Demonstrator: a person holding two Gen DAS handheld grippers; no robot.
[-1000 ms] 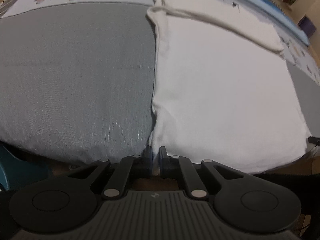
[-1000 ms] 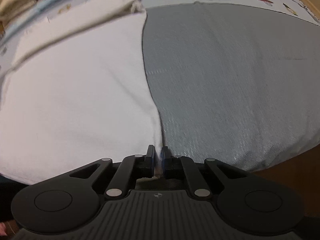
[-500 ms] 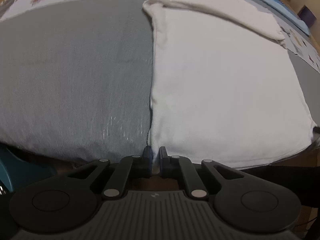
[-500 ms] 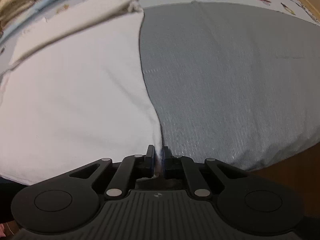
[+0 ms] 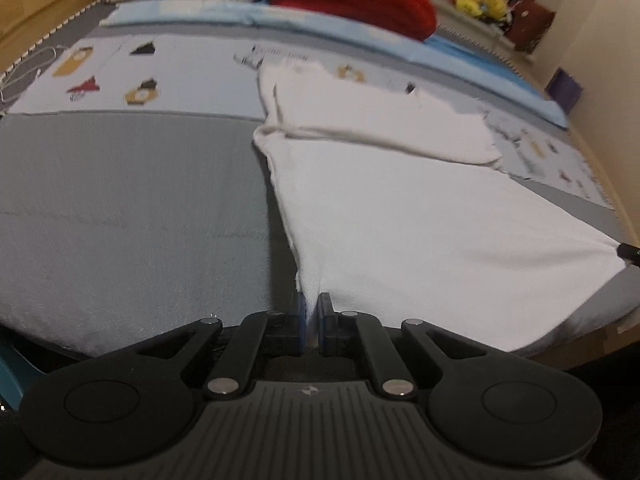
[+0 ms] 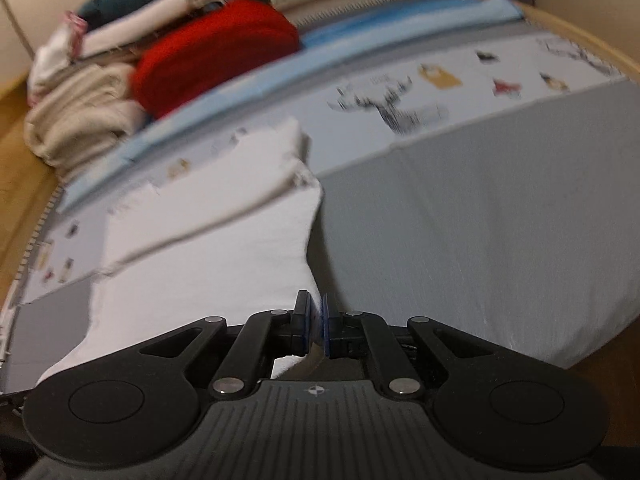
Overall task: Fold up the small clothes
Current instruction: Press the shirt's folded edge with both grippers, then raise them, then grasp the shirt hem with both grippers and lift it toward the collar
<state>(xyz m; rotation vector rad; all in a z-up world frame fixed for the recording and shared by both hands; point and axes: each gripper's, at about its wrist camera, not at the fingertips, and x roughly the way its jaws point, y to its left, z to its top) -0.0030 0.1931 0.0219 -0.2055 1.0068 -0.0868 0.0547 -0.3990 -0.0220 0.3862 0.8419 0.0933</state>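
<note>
1. Both views have tilted up since a second ago: the piled clothes at the far end now show, and the white cotton garment's [image 5: 420, 216] near edge has lifted off the grey bedspread [image 5: 132, 208].
2. That garment spreads flat ahead of both grippers, one sleeve already folded across its far end, its near hem raised.
3. Left gripper [image 5: 312, 316] is clamped tight on the near-left hem corner, cloth running away ahead and to its right.
4. Right gripper [image 6: 316, 320] pinches the opposite near corner, cloth ahead and to its left.
5. To fold well, I judge both corners should rise level, hem taut between them, travel forward together, and land square on the far edge.
</note>
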